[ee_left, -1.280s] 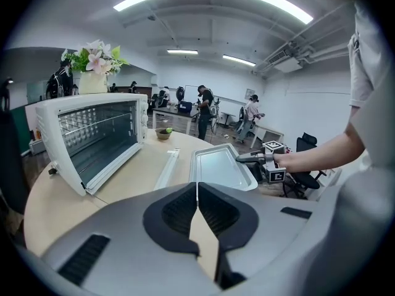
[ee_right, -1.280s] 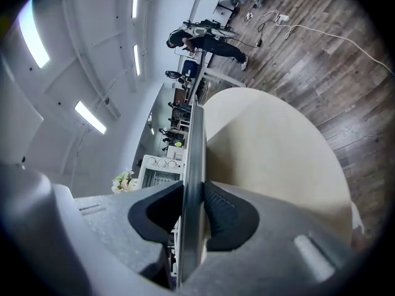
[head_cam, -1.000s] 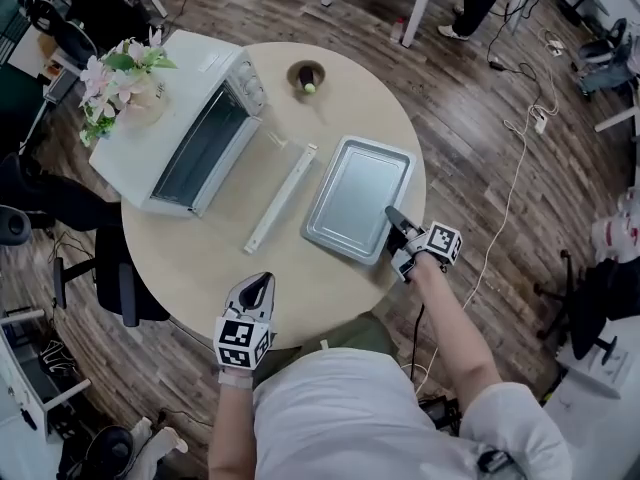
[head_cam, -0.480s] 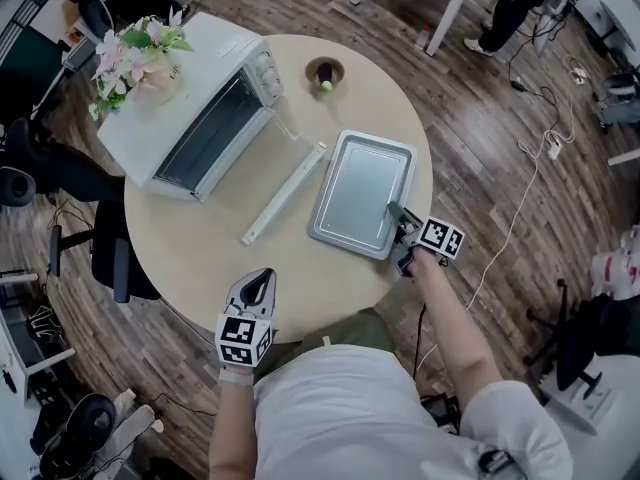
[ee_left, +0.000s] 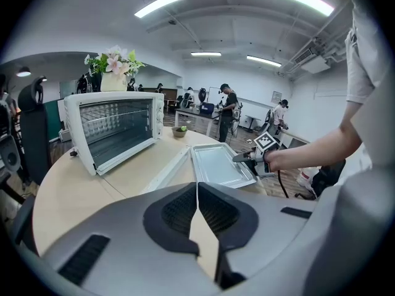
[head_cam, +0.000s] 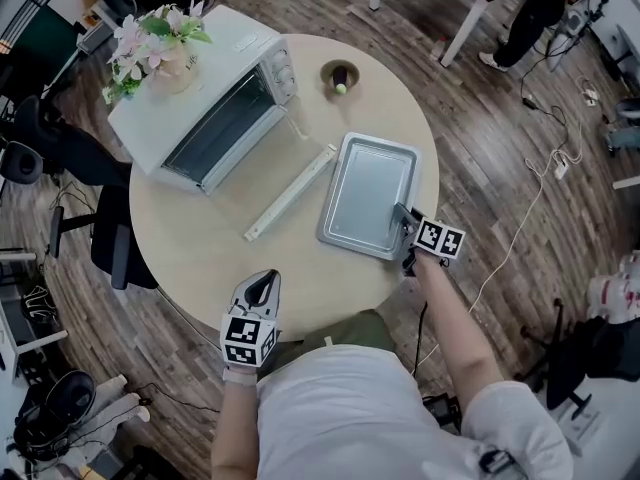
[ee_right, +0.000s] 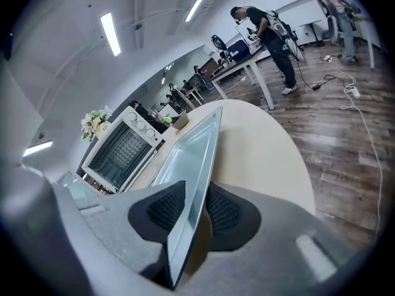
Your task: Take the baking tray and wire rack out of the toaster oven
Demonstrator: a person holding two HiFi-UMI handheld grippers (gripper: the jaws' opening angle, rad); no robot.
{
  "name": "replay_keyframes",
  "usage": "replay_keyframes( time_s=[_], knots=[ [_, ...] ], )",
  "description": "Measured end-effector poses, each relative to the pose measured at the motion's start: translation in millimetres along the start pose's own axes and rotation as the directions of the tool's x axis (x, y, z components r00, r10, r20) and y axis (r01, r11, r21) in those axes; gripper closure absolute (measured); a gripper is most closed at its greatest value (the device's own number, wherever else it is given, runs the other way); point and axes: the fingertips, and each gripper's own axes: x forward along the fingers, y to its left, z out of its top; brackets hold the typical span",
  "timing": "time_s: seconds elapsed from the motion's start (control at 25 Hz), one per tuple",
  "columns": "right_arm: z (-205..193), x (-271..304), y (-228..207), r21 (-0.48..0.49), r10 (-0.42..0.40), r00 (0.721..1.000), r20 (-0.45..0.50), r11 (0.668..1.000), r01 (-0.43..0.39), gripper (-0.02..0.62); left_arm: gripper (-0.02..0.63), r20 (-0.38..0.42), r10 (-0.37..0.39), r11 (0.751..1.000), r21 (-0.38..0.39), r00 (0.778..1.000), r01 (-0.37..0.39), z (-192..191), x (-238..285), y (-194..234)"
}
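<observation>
We have the baking tray point(head_cam: 368, 190) out, flat on the tabletop point(head_cam: 200, 248) right of the toaster oven point(head_cam: 190, 98). The right hand-held gripper point(head_cam: 404, 218) is clamped on its rim. The left hand-held gripper point(head_cam: 264, 284), closed and empty, waits well in front of the oven. The wire rack point(ee_right: 121, 150) seems still inside the oven, so that half remains. Since a second ago the right gripper has rolled; the tray stays right of the oven.

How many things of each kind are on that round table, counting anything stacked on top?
Toaster oven: 1
Baking tray: 1
Small bowl: 1
Flower bouquet, standing on top of the oven: 1
Total: 4
</observation>
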Motion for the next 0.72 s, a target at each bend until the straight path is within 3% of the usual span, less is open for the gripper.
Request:
replay_keyframes(
  time_s=[0.44, 0.72],
  knots=[
    [5.9, 11.7, -10.1, -0.217, -0.116, 0.991, -0.067, 0.971, 0.099, 0.468, 0.614, 0.012, 0.028, 0.999, -0.027, 1.0, -0.027, -2.2, -4.1, 7.2],
    [6.9, 12.9, -22.7, -0.318, -0.201, 0.977, -0.074, 0.933, 0.168, 0.396, 0.614, 0.018, 0.034, 0.999, -0.03, 0.999, -0.033, -3.4, -5.3, 8.5]
  ],
)
